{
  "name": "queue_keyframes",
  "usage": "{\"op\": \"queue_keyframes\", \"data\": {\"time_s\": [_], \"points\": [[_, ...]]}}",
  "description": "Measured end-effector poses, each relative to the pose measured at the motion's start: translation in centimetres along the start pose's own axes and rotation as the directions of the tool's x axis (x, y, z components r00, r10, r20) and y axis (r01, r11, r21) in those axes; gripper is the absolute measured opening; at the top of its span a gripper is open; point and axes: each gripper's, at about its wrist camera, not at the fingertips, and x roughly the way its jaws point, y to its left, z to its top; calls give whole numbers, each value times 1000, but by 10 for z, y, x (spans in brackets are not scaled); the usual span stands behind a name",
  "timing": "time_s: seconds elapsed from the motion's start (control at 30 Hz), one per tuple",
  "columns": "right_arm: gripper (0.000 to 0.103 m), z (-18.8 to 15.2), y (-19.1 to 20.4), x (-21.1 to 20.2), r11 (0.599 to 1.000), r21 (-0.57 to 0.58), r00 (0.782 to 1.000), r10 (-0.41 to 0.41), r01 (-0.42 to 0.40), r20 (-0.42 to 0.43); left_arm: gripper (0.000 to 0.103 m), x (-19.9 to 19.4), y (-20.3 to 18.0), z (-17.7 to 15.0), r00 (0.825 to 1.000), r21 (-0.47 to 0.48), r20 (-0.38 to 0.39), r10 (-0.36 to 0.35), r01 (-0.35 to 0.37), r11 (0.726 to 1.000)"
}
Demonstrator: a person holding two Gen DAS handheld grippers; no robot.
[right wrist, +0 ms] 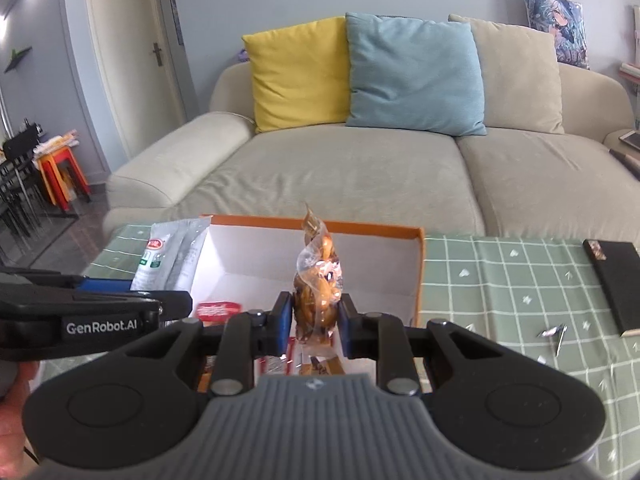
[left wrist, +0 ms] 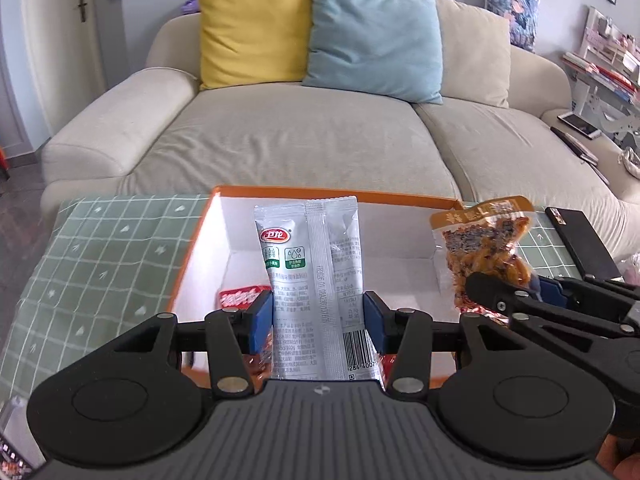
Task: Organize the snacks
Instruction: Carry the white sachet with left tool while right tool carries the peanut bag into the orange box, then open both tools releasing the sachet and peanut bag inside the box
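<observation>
Left fingers (left wrist: 264, 320) clamp the silver packet (left wrist: 316, 280); right fingers (right wrist: 282, 320) clamp the brown packet (right wrist: 316, 300).

A home living room. At twelve o'clock stands a wide beige fabric sofa (right wrist: 360, 160) bearing a yellow square cushion (right wrist: 298, 74), a light-blue cushion (right wrist: 412, 74) and a beige cushion (right wrist: 518, 76). A cream panelled door with a dark handle (right wrist: 120, 48) is at ten o'clock, with orange plastic stools (right wrist: 60, 176) beside dark dining chairs (right wrist: 18, 188) at nine. A green checked tablecloth (right wrist: 508, 280) covers the low table in front.
</observation>
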Motion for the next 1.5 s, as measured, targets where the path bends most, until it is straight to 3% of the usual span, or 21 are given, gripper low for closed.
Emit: {"op": "queue_keyframes", "data": {"time_s": [0.27, 0.67, 0.87, 1.1, 1.23, 1.3, 1.33, 1.5], "points": [[20, 4, -9, 52, 997, -65, 991, -48, 40, -128, 54, 52, -8, 3, 995, 42, -101, -11, 16, 999], [20, -13, -14, 102, 992, -118, 945, -83, 47, -315, 54, 103, -10, -9, 965, 83, -262, -11, 34, 996], [21, -16, -3, 108, 978, -201, 937, -127, 62, -325, 54, 117, -10, -15, 949, 107, -312, 40, -7, 994], [21, -15, -2, 105, 972, -221, 937, -147, 78, -316, 58, 117, -10, -17, 947, 126, -315, 66, -28, 992], [21, -12, 0, 98, 965, -247, 942, -163, 90, -294, 65, 111, -10, -15, 950, 126, -303, 76, -39, 991], [22, -10, 0, 94, 964, -249, 944, -168, 97, -283, 75, 106, -10, -15, 954, 128, -289, 81, -45, 991], [24, -10, 0, 91, 964, -247, 946, -169, 100, -277, 80, 103, -11, -14, 957, 132, -278, 88, -52, 990], [40, -8, 1, 73, 962, -247, 956, -179, 119, -234, 81, 82, -16, -10, 969, 172, -212, 126, -90, 981]]}}
